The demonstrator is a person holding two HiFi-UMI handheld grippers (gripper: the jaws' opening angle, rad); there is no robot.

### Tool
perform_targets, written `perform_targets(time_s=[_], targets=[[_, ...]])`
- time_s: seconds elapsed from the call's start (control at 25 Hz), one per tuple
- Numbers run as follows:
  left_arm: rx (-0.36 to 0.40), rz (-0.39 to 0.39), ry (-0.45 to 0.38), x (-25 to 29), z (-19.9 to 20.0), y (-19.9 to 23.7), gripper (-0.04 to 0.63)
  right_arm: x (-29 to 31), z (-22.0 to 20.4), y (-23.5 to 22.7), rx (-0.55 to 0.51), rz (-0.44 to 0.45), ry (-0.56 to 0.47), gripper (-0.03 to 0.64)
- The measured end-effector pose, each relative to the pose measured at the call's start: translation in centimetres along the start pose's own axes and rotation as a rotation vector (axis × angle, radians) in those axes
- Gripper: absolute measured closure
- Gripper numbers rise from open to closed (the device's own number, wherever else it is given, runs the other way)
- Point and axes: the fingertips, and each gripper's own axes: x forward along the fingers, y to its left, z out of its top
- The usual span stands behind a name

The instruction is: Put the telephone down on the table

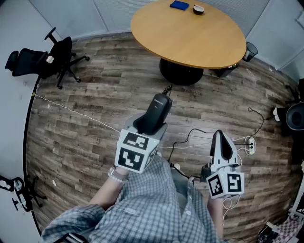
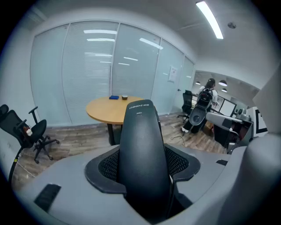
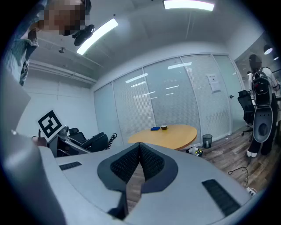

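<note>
A black telephone handset stands up from my left gripper, whose jaws are shut on its lower part. In the left gripper view the telephone fills the middle, wedged between the two black pads. Its coiled cord hangs from the far end. The round wooden table lies ahead, some way beyond the handset. My right gripper is held at the right, level, with its pads closed together on nothing. From the right gripper view the handset shows at the left, and the table straight ahead.
On the table's far side lie a blue object and a small bowl. A black office chair stands at the left, a bin to the right of the table. Cables and a power strip lie on the wood floor.
</note>
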Motion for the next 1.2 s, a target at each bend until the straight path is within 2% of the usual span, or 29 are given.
perform_targets(time_s=[0.24, 0.6, 1.08, 1.2], targets=[[0.005, -0.002, 0.003, 0.2, 0.0, 0.6, 0.316, 0.7, -0.1, 0.7, -0.007, 0.012, 0.000, 0.606], [0.026, -0.026, -0.005, 0.0, 0.0, 2.0, 0.316, 1.0, -0.1, 2.2, 0.007, -0.015, -0.010, 0.607], [0.070, -0.027, -0.033, -1.2, -0.4, 4.9, 0.316, 2.1, 0.1, 5.6, -0.042, -0.022, -0.030, 0.607], [0.062, -0.033, -0.035, -1.4, -0.6, 4.8, 0.316, 2.1, 0.4, 5.7, -0.047, -0.023, -0.030, 0.607]])
